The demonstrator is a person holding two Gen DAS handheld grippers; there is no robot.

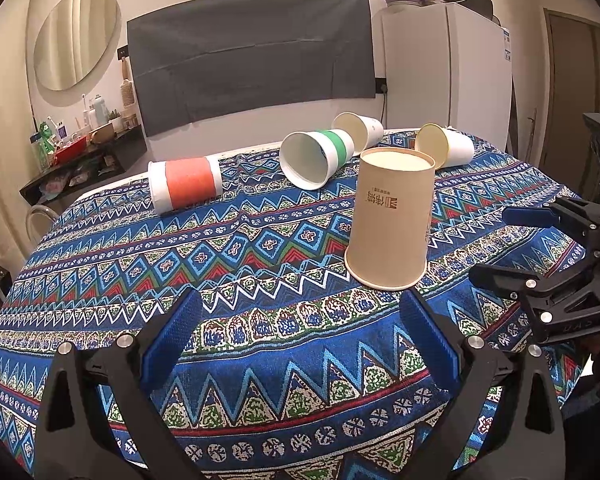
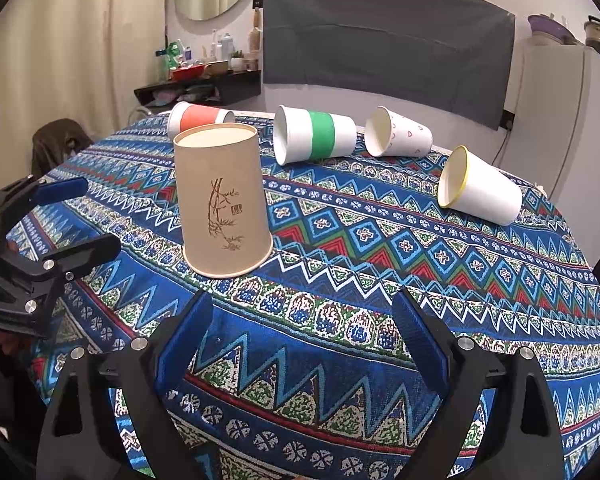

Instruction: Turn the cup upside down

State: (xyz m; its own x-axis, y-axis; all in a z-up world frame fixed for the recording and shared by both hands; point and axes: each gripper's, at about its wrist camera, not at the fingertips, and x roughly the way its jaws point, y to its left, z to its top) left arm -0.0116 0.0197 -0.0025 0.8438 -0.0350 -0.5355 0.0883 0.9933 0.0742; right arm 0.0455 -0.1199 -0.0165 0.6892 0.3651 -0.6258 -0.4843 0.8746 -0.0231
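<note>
Brown paper cup (image 1: 390,216) stands upside down, rim flat on the patterned tablecloth (image 1: 260,264); left gripper (image 1: 300,320) and right gripper (image 2: 302,320) both spread wide, holding nothing, near it; behind, red-banded cup (image 1: 185,184), green-banded cup (image 1: 316,158), heart-print cup (image 2: 398,132), yellow-rimmed cup (image 2: 478,186) lie sideways, visible interiors empty.

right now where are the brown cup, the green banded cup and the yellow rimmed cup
brown paper cup (image 2: 224,200), right wrist view, on its printed side wall
green-banded cup (image 2: 320,136), right wrist view, on the green band
yellow-rimmed cup (image 2: 488,196), right wrist view, on its white side wall
</note>
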